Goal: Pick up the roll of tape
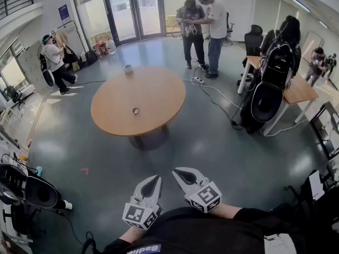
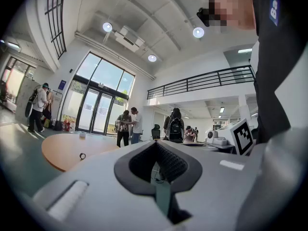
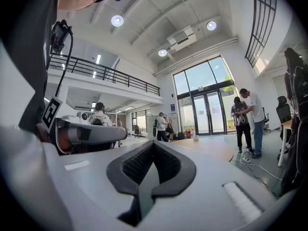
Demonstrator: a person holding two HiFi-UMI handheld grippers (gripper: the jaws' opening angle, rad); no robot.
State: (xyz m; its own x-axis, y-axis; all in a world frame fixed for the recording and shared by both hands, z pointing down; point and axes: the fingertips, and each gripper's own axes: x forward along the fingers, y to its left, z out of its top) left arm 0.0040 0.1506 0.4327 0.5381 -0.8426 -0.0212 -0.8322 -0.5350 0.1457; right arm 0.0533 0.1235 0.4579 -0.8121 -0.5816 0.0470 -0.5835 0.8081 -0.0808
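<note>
The roll of tape [image 1: 136, 110] is a small dark ring lying on the round wooden table [image 1: 159, 89], well ahead of both grippers. It also shows as a tiny ring [image 2: 83, 156] on the table [image 2: 57, 150] in the left gripper view. My left gripper [image 1: 157, 179] is held close to my body, level, its jaws shut and empty. Beside it, my right gripper [image 1: 177, 171] also has its tips together with nothing held. From the left gripper [image 2: 156, 143] the table lies far off; the right gripper [image 3: 154, 143] faces the table [image 3: 214, 149], where the tape is not seen.
A white cup [image 1: 127, 68] stands at the table's far edge. Two people [image 1: 201, 25] stand beyond it by the glass doors, others at left [image 1: 55, 60]. A cable and power strip [image 1: 198, 80] lie on the floor. Desks and a chair with a backpack [image 1: 273, 83] stand right.
</note>
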